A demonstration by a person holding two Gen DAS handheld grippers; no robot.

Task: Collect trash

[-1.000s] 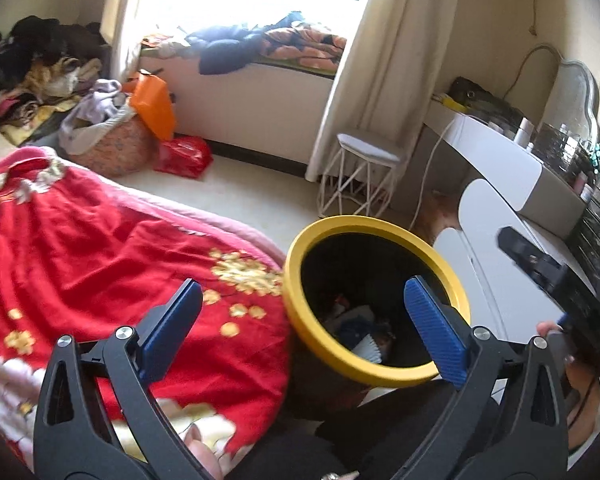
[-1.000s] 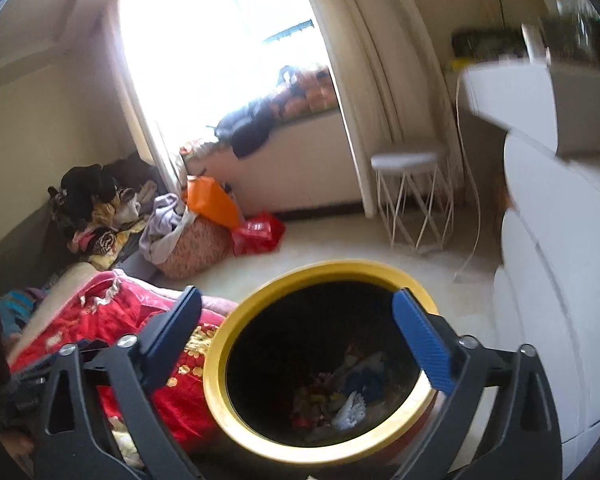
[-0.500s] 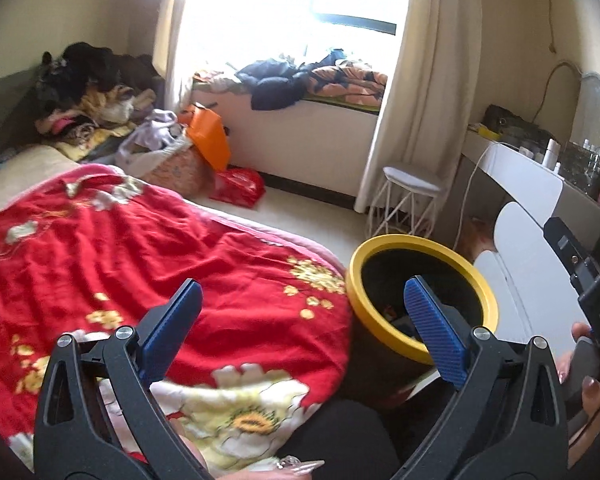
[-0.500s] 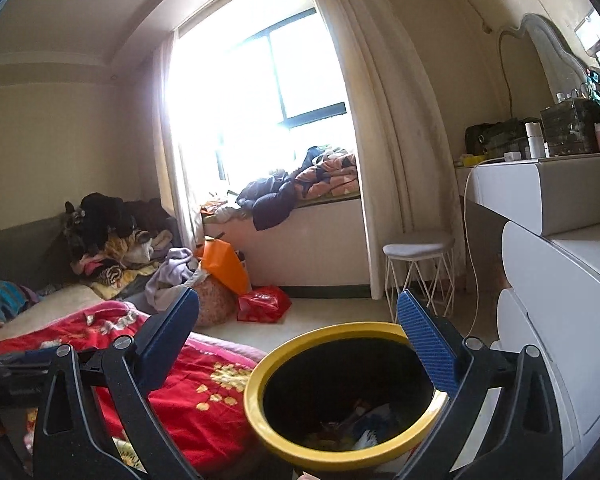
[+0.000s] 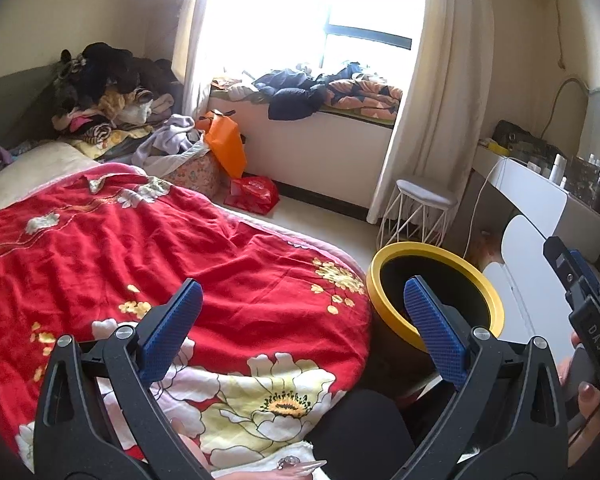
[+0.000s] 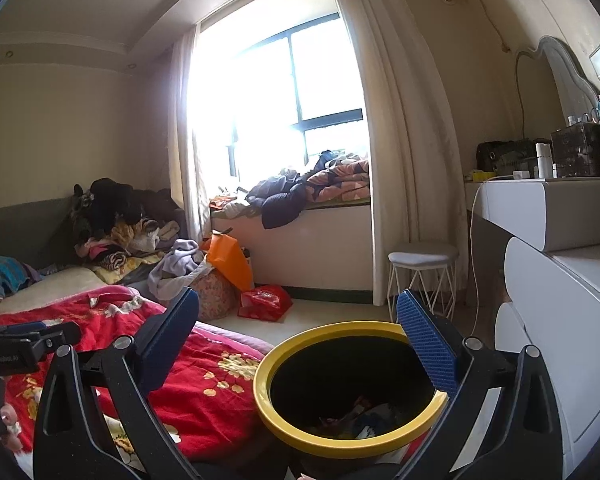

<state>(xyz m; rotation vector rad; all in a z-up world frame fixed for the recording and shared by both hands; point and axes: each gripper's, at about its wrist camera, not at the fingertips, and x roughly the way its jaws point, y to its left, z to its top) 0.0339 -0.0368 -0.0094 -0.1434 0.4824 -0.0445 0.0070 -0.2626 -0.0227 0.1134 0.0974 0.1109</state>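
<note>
Hovering level, spread and empty: left gripper [image 5: 300, 320] over red quilt [image 5: 140, 240], right gripper [image 6: 300, 344] above yellow-rimmed bin [image 6: 296, 424].

Left gripper [image 5: 300, 312]: black plastic clamp-style arms with triangular cut-outs, silver screws at the pivots, blue cross-hatched pads [image 5: 434, 322] on both fingers. Right gripper [image 6: 298, 344]: identical build; seen from the left wrist, its black body bears white lettering "DAS". Person's fingernails long; one carries a gem ornament.

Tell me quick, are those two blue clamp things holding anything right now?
Left gripper: open, holding nothing.
Right gripper: open, holding nothing, above the yellow-rimmed bin.
</note>
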